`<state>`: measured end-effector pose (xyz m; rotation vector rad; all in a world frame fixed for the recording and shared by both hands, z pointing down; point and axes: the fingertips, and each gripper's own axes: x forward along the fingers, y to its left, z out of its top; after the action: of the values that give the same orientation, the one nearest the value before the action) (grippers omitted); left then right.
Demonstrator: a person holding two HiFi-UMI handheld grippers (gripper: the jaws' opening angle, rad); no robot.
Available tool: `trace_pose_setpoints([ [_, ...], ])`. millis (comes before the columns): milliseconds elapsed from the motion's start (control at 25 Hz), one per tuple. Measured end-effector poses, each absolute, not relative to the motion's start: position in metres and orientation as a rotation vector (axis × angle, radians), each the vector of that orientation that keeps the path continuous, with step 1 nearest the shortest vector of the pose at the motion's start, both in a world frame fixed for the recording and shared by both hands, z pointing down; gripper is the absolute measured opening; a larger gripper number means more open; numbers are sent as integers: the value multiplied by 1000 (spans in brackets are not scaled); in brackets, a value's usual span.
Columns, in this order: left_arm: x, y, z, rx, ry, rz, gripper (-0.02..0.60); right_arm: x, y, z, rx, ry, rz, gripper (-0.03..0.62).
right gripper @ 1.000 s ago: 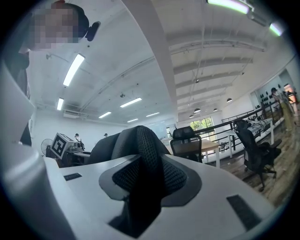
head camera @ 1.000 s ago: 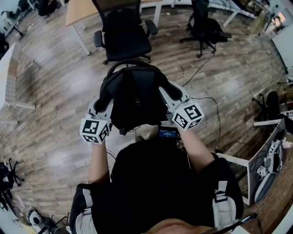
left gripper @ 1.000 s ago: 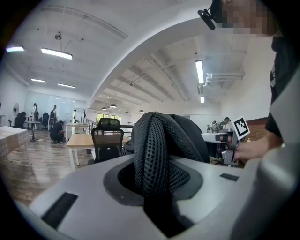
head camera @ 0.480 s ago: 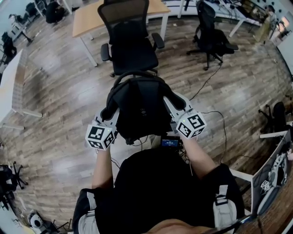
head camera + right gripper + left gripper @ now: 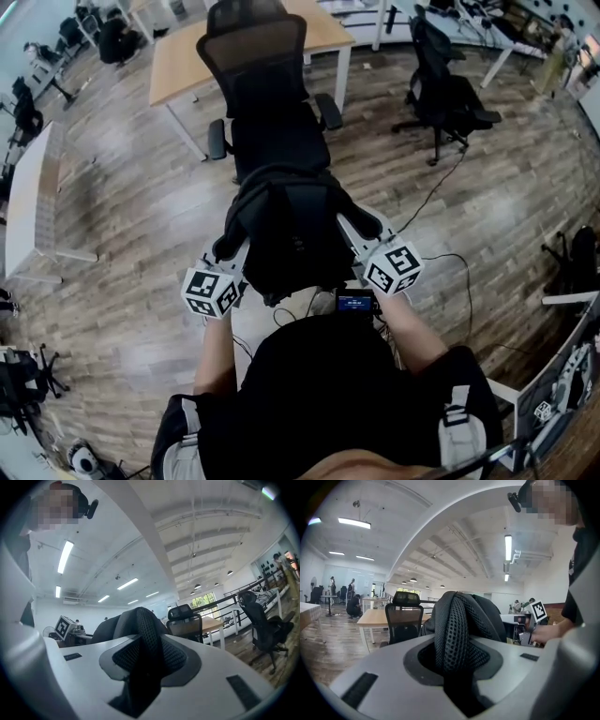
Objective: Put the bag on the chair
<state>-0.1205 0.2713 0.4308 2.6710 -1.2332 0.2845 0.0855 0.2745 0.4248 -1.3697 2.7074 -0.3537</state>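
While the black backpack [image 5: 291, 230] hangs in the air, with the left gripper [image 5: 228, 251] and right gripper [image 5: 364, 225] each pinching a mesh shoulder strap [image 5: 457, 630], the empty office chair [image 5: 279, 145] stands at twelve o'clock; setting the backpack down and letting go are not yet done.

Desk [image 5: 187, 56] far ahead of left gripper [image 5: 228, 251], white table [image 5: 33, 202] well to its left, second chair [image 5: 445, 94] and cable [image 5: 431, 192] beyond right gripper [image 5: 361, 225].

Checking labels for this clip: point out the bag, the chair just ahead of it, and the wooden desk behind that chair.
bag [image 5: 286, 234]: head view, middle of its black body.
chair [image 5: 279, 141]: head view, on the seat.
wooden desk [image 5: 178, 61]: head view, bare tabletop left of the backrest.
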Motion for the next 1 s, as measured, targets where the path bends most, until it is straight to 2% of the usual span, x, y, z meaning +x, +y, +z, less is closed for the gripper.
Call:
trace_pose_setpoints([
  [520,-71,162,431,2653,-1267,242,107,135,156,421,-1304,2718,-330,130],
  [1000,-91,66,443,2607,-1301,268,106,116,54,432,-1262,2750,-376,130],
])
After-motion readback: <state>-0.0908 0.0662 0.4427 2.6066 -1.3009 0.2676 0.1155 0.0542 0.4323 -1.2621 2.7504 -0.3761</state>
